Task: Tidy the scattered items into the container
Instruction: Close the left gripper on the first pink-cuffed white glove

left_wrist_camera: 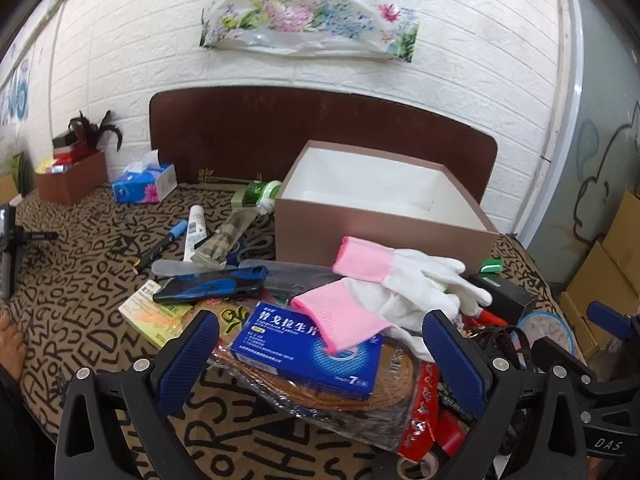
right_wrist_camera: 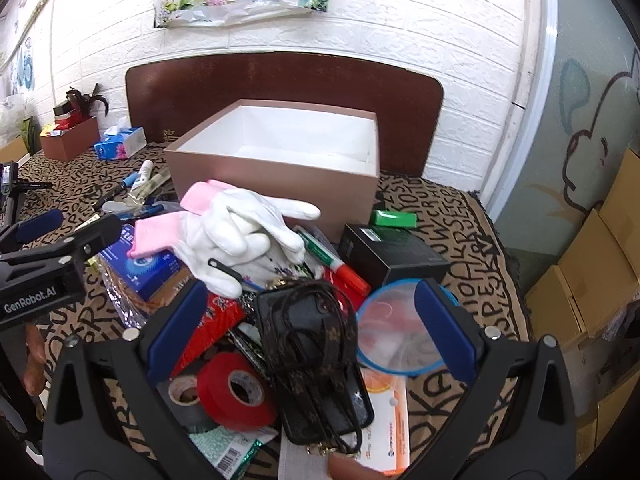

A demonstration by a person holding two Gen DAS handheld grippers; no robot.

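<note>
1. Far left, left wrist view: small brown box of packets, contents too small to name. One blue tissue pack beside it.
2. Bed cover printed with letters carries the clutter. One pen, one white tube, one blue-black phone, one yellow packet partly under the phone.
3. Left hand-held gripper: jaws wide apart, holding nothing. One blue medicine box lies between the fingers, not touched; it sits on a brown insole pack, partly hidden.
4. Two white gloves with pink cuffs, overlapping, lie just in front of the container.
5. Container: one pink-brown box with white lining, open top, at the headboard, behind the pile. Floor of it only partly seen; nothing visible inside.
6. Right hand-held gripper: jaws wide apart, nothing held. Between the fingers, one dark patterned case with strap.
7. Two tape rolls: red, grey, the grey partly under the red.
8. One round clear lid with a blue rim, partly behind the right finger. One black box, one green item, one orange packet cut off at the bottom.
</note>
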